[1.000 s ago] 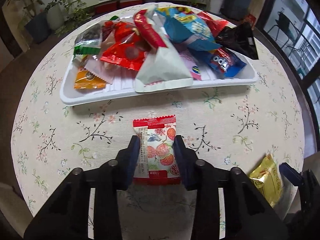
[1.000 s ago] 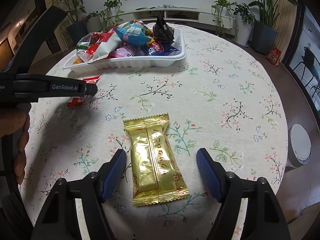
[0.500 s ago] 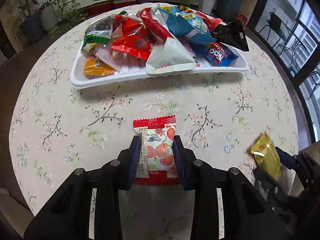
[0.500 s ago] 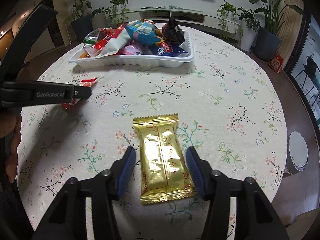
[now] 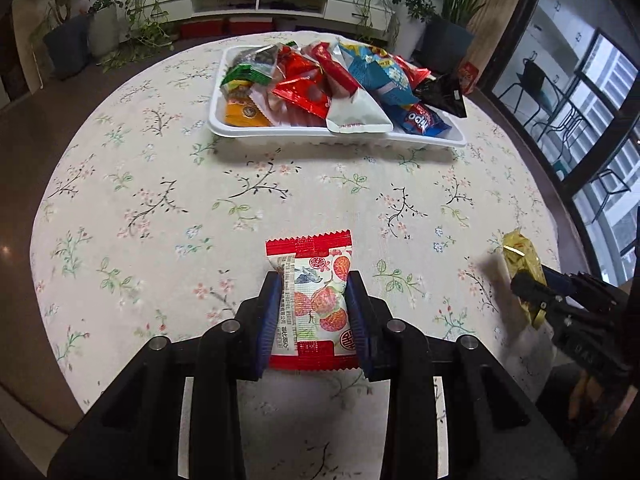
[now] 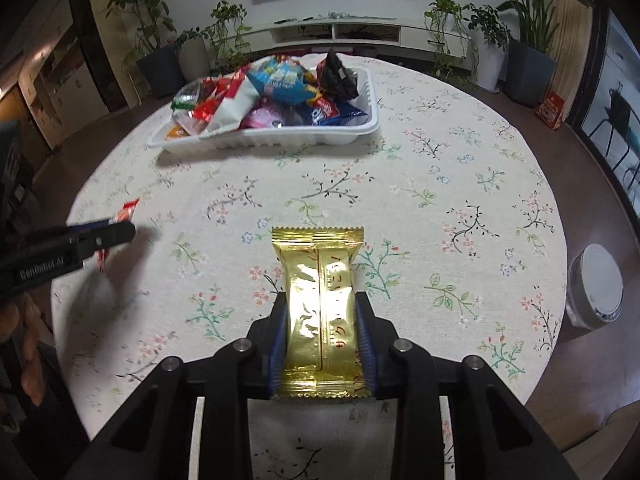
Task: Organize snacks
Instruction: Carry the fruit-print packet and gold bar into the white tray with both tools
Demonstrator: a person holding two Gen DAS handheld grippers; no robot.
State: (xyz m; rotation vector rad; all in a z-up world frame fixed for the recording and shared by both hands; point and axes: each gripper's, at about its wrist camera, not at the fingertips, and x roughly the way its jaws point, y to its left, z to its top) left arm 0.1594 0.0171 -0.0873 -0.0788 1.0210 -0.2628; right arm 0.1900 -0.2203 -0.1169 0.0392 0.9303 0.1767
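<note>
Both sets of jaws are clamped on packets right now. Left wrist view first: the left gripper (image 5: 314, 304) sits low centre, its blue pads pressed against both long sides of the red-and-white snack packet (image 5: 316, 300) with fruit printed on it, jaws narrow. That packet points up the frame over the floral tablecloth (image 5: 160, 200). Up at the top centre sits the white tray (image 5: 304, 134), piled with snacks: an orange sachet at its left end, red wrappers in the middle, a white pouch drooping over the near rim, a blue bag and a black bag at the right. Slide over to the right edge of this view and there's the right gripper (image 5: 532, 300), dark and side-on, with the gold packet (image 5: 520, 256) sticking out of it.

Now the right wrist view. Far left, mid-height, the left gripper (image 6: 116, 234) pokes in, a red packet tip showing beyond it, its shadow smudged on the cloth below. Low centre, the right gripper (image 6: 322, 332) has just been closing, and its pads now squeeze the gold packet (image 6: 320, 304) from both sides. The tray (image 6: 276, 138) lies upper centre-left, well apart from both packets. At the right edge, a round white object (image 6: 596, 286) sits on the floor beyond the table.
</note>
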